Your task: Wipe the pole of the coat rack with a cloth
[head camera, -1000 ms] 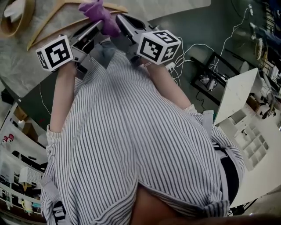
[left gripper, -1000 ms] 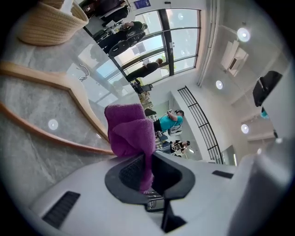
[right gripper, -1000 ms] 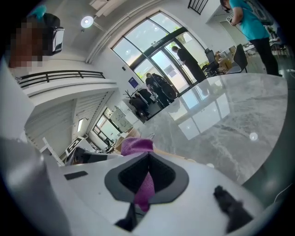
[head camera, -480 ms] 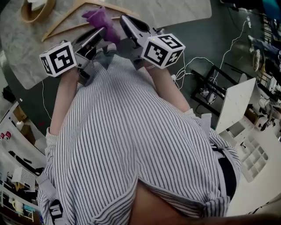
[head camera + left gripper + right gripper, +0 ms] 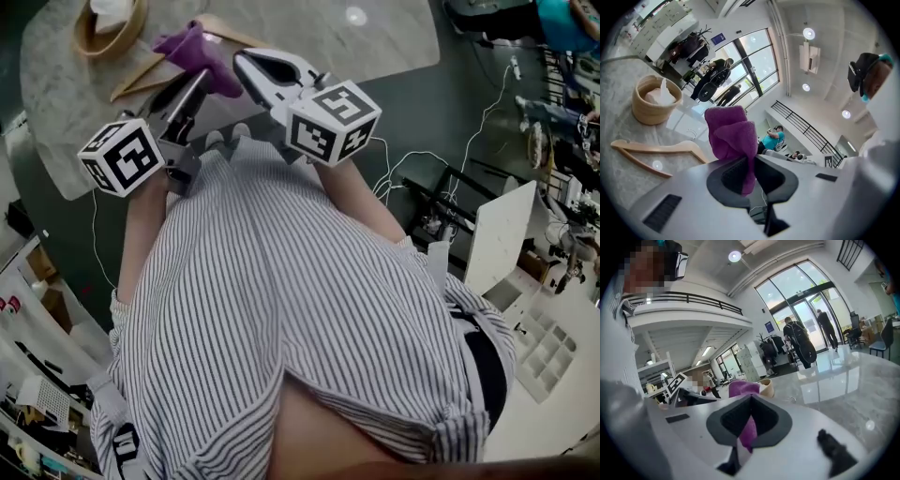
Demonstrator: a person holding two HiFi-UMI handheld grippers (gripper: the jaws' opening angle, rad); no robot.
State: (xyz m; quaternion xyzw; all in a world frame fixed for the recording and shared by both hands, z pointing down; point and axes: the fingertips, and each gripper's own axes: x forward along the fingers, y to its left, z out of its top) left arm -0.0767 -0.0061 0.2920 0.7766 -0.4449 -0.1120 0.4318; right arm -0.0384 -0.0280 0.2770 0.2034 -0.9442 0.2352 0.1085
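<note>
The purple cloth [image 5: 192,47] is held up between the two tools, above the marble table [image 5: 375,37] and in front of the person's striped shirt [image 5: 281,300]. In the left gripper view, the left gripper [image 5: 751,161] has its jaws closed on a lower fold of the cloth [image 5: 731,133], and the rest of the fabric bunches up in a loose lump just above the jaw tips. In the right gripper view, the right gripper [image 5: 750,420] also has its jaws pressed together on a strand of the cloth [image 5: 743,389], which shows as a purple strip in the slit between them and as a rounded fold beyond the tips. In the head view, the left gripper [image 5: 199,82] and the right gripper [image 5: 242,64] point towards each other, with the cloth at their tips. A wooden hanger [image 5: 141,80] lies flat on the table just beyond the cloth, and a round woven basket [image 5: 111,28] holding white tissue stands near the table's edge, past the hanger.
</note>
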